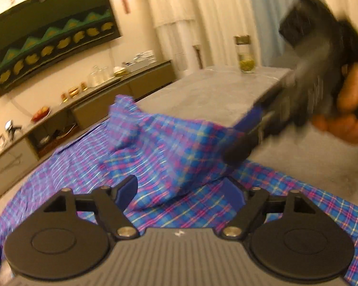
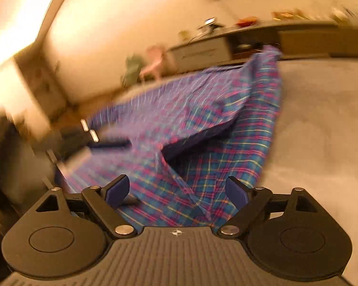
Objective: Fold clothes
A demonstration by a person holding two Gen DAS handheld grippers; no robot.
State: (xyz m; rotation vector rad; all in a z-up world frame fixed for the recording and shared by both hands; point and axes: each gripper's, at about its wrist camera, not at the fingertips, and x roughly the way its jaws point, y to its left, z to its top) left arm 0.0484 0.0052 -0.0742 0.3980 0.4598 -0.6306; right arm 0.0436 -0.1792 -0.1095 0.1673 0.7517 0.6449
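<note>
The plaid shirt (image 1: 66, 174) lies spread on the grey table (image 1: 202, 88), and one part of it, a sleeve or a side panel as far as the blur lets me tell, stands raised and thrown over the body of the shirt. The left gripper (image 1: 182, 191) hangs just above the near part of the shirt with its jaws wide and nothing between them. The right gripper (image 2: 176, 191) also shows wide jaws with cloth lying beneath them rather than pinched; in the left wrist view its tip sits at the far-side edge of the raised flap, touching or nearly so. My judgement is that a fold across the shirt is in hand: it would go well if the flap came down flat with its edge parallel to the shirt's side seam, while the free gripper pins the body so it does not drag toward the glass jar (image 1: 244, 54) beyond the shirt
</note>
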